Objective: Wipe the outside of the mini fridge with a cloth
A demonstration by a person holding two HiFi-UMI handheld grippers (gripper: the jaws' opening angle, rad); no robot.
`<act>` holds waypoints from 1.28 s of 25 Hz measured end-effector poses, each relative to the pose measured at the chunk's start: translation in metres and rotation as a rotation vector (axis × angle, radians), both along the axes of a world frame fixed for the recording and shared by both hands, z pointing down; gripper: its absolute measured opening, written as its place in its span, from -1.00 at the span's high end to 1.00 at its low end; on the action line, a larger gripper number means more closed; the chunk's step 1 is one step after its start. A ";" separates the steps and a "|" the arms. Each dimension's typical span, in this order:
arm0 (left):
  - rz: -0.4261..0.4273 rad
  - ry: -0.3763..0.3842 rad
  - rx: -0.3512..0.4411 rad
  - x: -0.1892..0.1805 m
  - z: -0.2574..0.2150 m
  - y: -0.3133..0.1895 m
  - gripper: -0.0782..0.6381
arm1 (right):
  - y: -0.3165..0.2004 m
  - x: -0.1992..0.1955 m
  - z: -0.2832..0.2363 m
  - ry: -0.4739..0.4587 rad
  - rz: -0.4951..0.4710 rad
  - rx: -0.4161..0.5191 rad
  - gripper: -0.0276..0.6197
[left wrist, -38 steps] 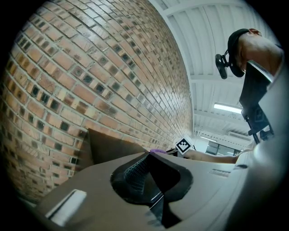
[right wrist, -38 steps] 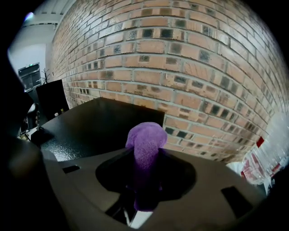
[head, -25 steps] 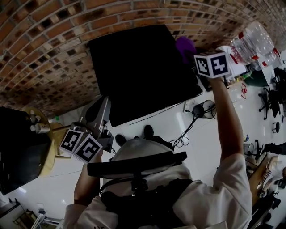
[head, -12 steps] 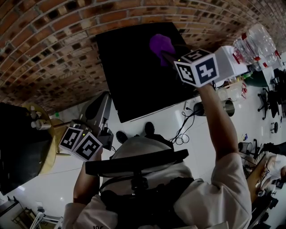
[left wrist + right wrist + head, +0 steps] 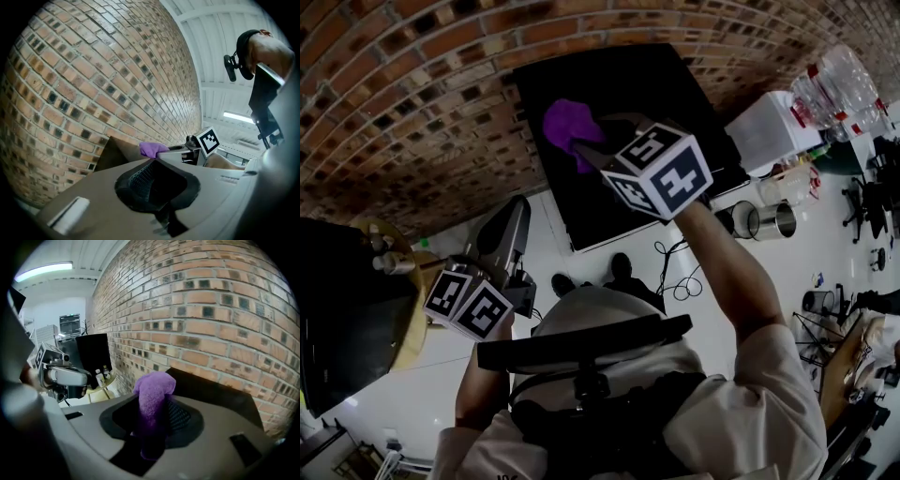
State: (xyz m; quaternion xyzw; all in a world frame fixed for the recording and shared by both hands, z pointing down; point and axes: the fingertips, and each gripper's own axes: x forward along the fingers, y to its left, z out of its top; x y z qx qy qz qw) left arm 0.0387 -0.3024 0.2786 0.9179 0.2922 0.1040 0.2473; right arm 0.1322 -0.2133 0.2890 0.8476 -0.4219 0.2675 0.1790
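A brick wall point(image 5: 412, 103) fills the back of the head view, and a white floor point(image 5: 769, 272) spreads below it. The black fridge point(image 5: 675, 84) stands against the wall, seen from above. The person point(image 5: 609, 412) stands in front of it with the right arm stretched out over its top.

The right gripper point(image 5: 581, 148) reaches over the top's left part, angled downward, its marker cube toward the camera. In the right gripper view its 2 jaws point(image 5: 152, 423) are clamped on the purple cloth point(image 5: 153, 390), which bunches up past the tips. In the head view the cloth point(image 5: 565, 122) lies over the top near the left edge, close to the wall; whether it presses on the surface cannot be told.

The left gripper point(image 5: 517, 211) is held low at the person's left side, well apart from the fridge and pointing toward the wall. In its own view its jaws point(image 5: 152, 180) are together with nothing between them. Left of it is a round worktop point(image 5: 412, 328) with small bottles point(image 5: 382, 265).
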 end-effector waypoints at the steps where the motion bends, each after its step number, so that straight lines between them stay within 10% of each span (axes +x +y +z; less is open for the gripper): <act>1: 0.002 0.000 0.000 -0.001 0.001 -0.002 0.76 | -0.008 -0.006 0.002 -0.004 -0.014 0.000 0.50; 16: 0.002 -0.007 -0.006 -0.002 0.006 -0.012 0.76 | -0.030 -0.053 0.029 -0.072 -0.064 0.018 0.50; 32: 0.035 0.009 0.021 0.026 -0.007 0.045 0.76 | 0.116 -0.017 0.032 -0.056 0.112 -0.037 0.50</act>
